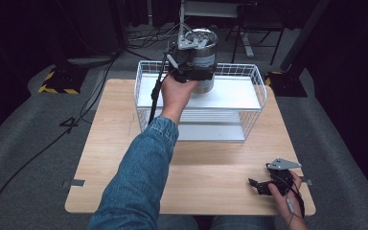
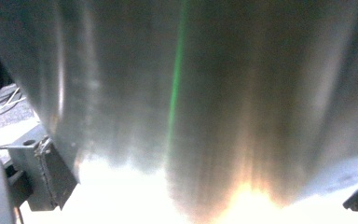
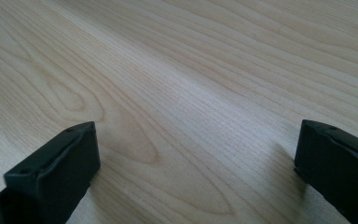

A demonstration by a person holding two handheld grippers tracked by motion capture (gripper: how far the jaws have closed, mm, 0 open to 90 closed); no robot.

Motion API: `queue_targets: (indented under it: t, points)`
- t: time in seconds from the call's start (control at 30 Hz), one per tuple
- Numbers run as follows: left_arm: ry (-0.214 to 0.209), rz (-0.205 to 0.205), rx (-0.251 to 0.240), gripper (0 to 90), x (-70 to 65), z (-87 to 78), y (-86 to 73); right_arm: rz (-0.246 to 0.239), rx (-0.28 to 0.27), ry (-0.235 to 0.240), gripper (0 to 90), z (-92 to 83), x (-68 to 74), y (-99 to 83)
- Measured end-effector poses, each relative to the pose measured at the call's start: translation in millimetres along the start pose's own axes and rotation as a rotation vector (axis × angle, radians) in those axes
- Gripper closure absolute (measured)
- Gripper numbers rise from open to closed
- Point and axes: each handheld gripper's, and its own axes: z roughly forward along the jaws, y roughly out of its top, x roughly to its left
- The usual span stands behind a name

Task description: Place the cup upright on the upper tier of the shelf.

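Observation:
A brushed steel canister (image 1: 204,53) stands upright at the back of the white wire rack (image 1: 256,79), at its upper white shelf. I cannot tell whether its base touches the shelf. My left gripper (image 1: 194,73) is shut on the canister's lower side, with the person's hand behind it. In the left gripper view the canister's metal wall (image 2: 223,88) sits close between the jaws, above the bright shelf. My right gripper (image 1: 257,184) lies on the wooden table (image 1: 115,143) near the front right corner. It (image 3: 196,158) is open over bare wood, nothing between its fingers (image 3: 56,168).
The rack has a lower shelf (image 1: 211,132) under the white top one. A black cable (image 1: 155,93) trails from the left gripper down the rack's left side. The floor around the table is grey, with stands and cables (image 1: 148,36) behind.

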Motion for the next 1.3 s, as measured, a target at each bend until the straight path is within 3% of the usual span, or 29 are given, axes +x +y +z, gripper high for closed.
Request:
queue_targets:
  t: [0.4, 0.97, 1.3]
  points:
    - [0.003, -0.003, 0.026, 3.2, -0.4, 11.2, -6.0, 0.0, -0.001, 0.002, 0.3, 0.0, 0.0, -0.1]
    - [0.042, -0.014, 0.077, 3.1, 4.2, 18.7, -15.8, 0.003, -0.003, 0.002, 0.3, 0.1, 0.2, -0.1]
    - [0.054, 0.019, 0.093, 3.0, 0.7, 20.8, -16.9, 0.003, -0.002, 0.002, 0.3, 0.0, 0.2, 0.0]
